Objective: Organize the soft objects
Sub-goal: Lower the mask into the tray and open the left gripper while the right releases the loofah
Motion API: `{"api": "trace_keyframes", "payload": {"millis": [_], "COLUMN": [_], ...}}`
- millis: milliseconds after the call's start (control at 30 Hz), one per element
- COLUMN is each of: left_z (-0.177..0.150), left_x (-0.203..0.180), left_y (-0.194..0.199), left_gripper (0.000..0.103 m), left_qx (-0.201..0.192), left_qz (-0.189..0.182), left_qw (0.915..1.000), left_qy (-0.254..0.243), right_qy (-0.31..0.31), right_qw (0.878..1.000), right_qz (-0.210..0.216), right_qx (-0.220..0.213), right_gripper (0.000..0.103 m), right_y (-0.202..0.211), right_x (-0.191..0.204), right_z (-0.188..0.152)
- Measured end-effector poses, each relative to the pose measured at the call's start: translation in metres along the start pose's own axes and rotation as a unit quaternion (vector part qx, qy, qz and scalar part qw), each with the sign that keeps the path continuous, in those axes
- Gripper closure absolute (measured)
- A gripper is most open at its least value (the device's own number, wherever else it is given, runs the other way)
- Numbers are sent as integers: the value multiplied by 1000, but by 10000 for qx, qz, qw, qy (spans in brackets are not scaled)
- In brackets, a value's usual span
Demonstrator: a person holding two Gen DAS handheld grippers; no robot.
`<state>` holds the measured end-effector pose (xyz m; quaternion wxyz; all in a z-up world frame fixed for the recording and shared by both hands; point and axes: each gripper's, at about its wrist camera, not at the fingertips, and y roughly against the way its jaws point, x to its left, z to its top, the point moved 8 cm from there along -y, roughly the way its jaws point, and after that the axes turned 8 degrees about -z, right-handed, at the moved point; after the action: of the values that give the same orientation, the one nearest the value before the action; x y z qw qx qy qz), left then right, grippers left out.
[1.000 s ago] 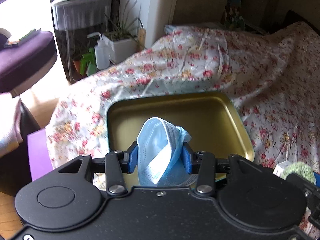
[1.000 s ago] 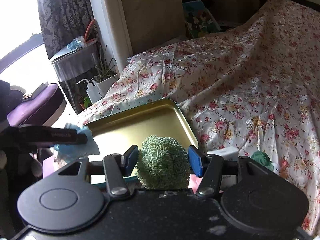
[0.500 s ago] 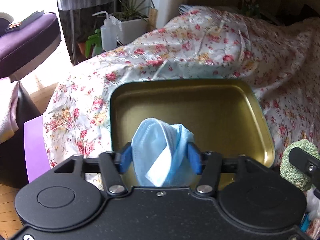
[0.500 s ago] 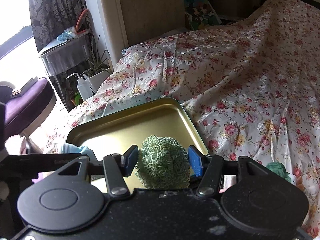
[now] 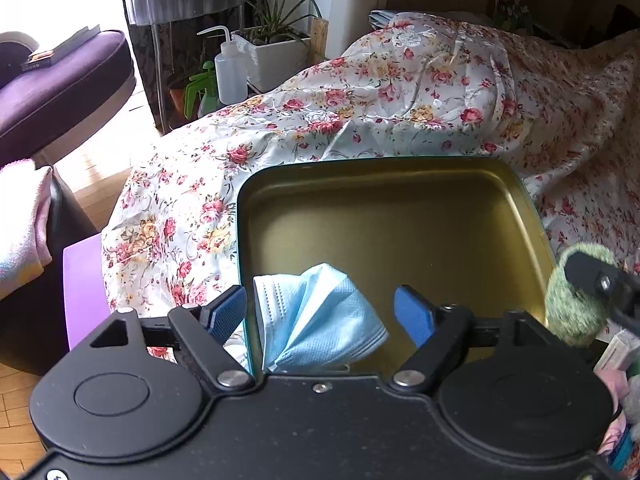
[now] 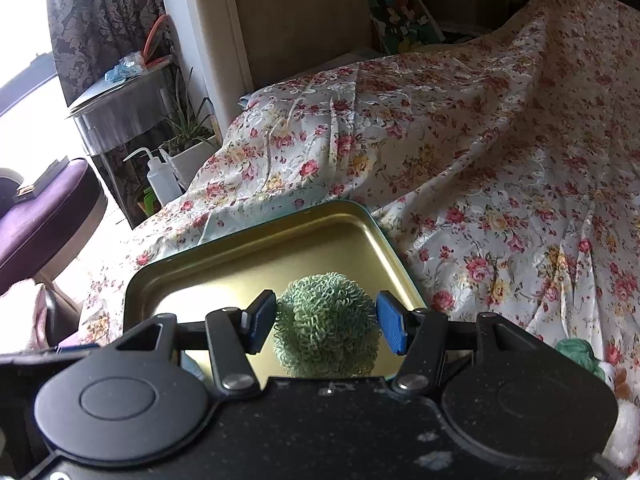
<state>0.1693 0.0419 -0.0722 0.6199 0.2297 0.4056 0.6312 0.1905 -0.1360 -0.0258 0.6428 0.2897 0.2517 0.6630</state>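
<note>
Blue mask [image 5: 320,320] lies in the gold tray [image 5: 400,172] at 7 o'clock; left gripper [image 5: 320,314] is opening, pads off it. Right gripper [image 6: 326,322] squeezes the green scrubby ball [image 6: 326,326]; I think that drops in next.

Daylight pours in from a window [image 6: 24,120] at the upper left, blown out to plain white. The far right of the room sits dim. The gold tray [image 6: 248,252] carries a soft sheen. Fisheye bending curves the edges of both views; the focus is fairly sharp throughout.
</note>
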Motion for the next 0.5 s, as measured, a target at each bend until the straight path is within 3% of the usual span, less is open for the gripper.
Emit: {"api": "trace_keyframes", "payload": {"millis": [100, 500], "left_z": [-1, -2], "left_x": [0, 1], "left_y": [0, 2], "left_gripper": [26, 26], "left_qx": [2, 48], "left_qz": [22, 18], "left_qw": [10000, 10000], "left_qy": [-43, -33], "right_qy": [-73, -34], "right_qw": [9999, 9997], "right_qz": [-52, -177], "right_qx": [-127, -190], "right_gripper": [33, 31], "right_y": [-3, 7], "right_x": [-1, -7], "right_z": [7, -1]}}
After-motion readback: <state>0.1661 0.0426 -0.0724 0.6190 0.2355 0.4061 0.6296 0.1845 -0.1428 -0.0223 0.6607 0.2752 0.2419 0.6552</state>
